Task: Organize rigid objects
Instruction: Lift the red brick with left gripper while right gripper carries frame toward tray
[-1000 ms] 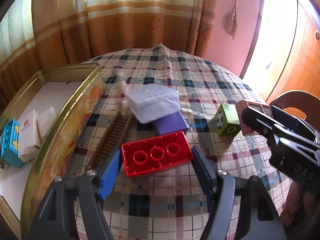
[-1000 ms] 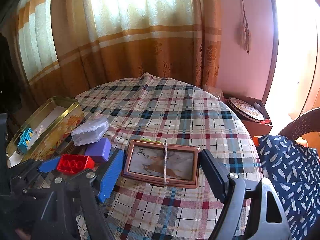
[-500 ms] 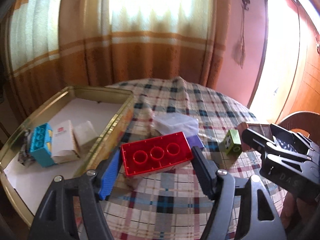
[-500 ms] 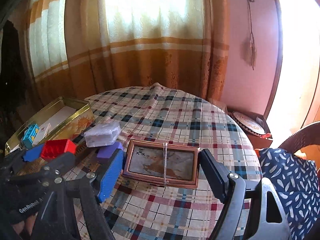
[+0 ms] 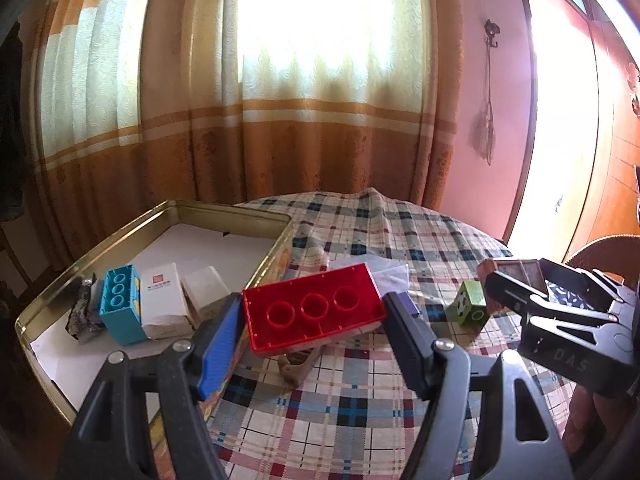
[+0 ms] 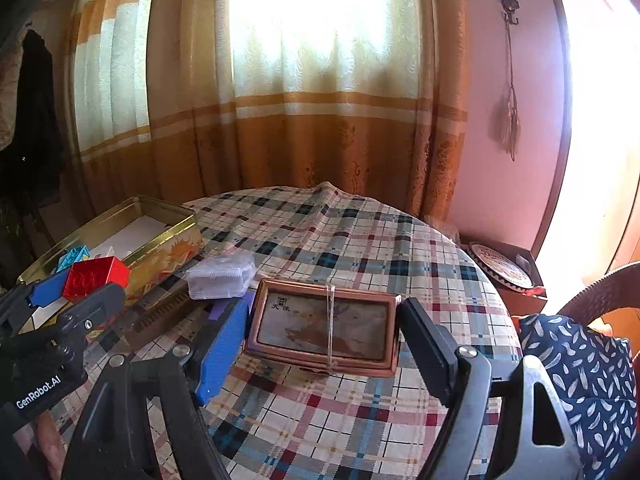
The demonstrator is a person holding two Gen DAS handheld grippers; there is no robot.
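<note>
Where the left wrist view begins, at the bottom of the frame, the left gripper is clamped on a red brick, one pad against each end, holding it clear of the cloth near the lower middle of the picture. In the right wrist view the right gripper grips a copper-framed box the same way, its fingers spread wide to span it.

Under both lies a round table in a plaid cloth. At left stands a gold tin, paper-lined, with a turquoise brick and a white carton inside. A green cube sits at right in the left view; a clear plastic case lies beside the tin in the right view.

Behind the table hang cream-and-orange curtains, brightly backlit. A pink wall fills the upper right, a tassel hanging on it.
</note>
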